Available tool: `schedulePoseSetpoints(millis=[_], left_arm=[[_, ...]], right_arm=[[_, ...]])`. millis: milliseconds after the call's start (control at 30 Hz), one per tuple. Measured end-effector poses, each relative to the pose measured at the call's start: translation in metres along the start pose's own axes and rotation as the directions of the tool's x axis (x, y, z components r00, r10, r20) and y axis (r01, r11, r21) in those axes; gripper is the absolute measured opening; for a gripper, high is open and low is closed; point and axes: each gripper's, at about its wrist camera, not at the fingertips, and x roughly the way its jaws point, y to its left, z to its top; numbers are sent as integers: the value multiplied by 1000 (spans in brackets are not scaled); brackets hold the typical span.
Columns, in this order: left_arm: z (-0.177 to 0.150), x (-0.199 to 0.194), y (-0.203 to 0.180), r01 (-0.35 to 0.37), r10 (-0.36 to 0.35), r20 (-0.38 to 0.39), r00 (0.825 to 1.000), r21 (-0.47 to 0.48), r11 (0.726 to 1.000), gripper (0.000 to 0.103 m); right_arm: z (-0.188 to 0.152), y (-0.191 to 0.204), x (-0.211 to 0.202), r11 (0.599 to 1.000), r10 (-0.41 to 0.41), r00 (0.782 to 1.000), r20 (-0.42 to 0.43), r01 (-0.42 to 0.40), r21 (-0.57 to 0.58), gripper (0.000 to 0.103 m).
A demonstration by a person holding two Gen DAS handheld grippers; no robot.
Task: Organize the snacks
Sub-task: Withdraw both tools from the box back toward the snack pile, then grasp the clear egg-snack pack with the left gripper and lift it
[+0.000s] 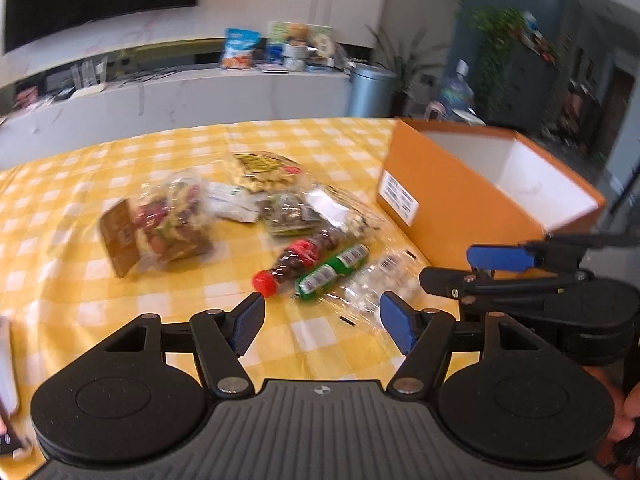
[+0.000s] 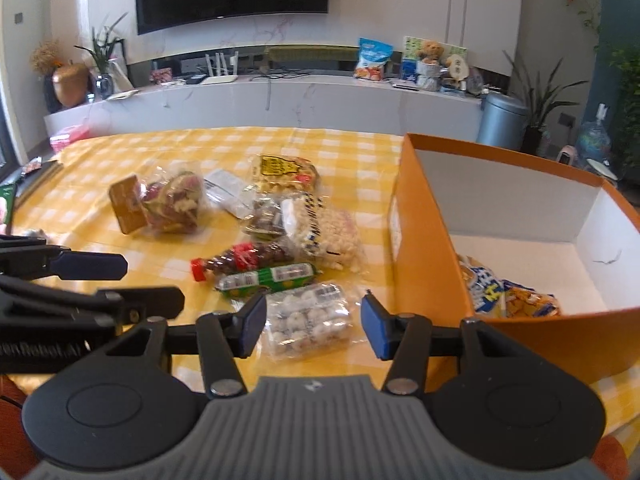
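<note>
- You are holding the left hand-held gripper (image 1: 322, 320) above the near part of the tabletop (image 1: 80, 184), and its fingers are standing wide apart with nothing between them.
- You are holding the right hand-held gripper (image 2: 313, 326) also spread wide and gripping nothing; a clear pack of round pale sweets (image 2: 308, 320) is lying on the cloth just ahead of the gap between its fingers.
- The orange box (image 2: 424, 240) is standing open on the right side of the tabletop, with white inner walls and a label on its short end.
- Inside the box, one snack bag with blue and orange print (image 2: 508, 292) is lying in the near corner against the orange wall; the rest of the white floor is showing bare.
- The other snacks are lying outside the box, in a loose group to its left on the yellow checked cloth.
- In this group a green sausage-shaped pack (image 2: 268, 278) is lying just behind the clear pack, and a dark pack with red ends (image 2: 240, 260) is lying beside it.
- A bag of small white puffs (image 2: 328, 236) is resting nearest to the box wall, apart from it.
- Farther back, a yellow-labelled bag (image 2: 284, 172) and a clear bag of mixed pink and green pieces (image 2: 172, 204) with a brown card are lying.
- In the left wrist view these packs are looking blurred, so you cannot read their print.
</note>
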Motion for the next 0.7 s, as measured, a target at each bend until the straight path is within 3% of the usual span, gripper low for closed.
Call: schedulePoseSetpoints(millis=[100,167,433,700], left_arm=[[0,11,-5,61,-60,-20,998,46,997,79],[0,20,-12,85,-82,-35,996,96,992,80],[7,53,-25,195,-173,-114,978,235,952,83],[12,84,-31,239,-188,-179,966,334,912,83]], right_arm=[[-5,-8,5,999,-6,999,-45,7,36,31],[-11,-17,10,996,-10,997,-81,17,83,27],[-16,-48,31,959,24,985,-173,26,283,26],[-18,-59,42,914,92,972,-218,4,406,27]])
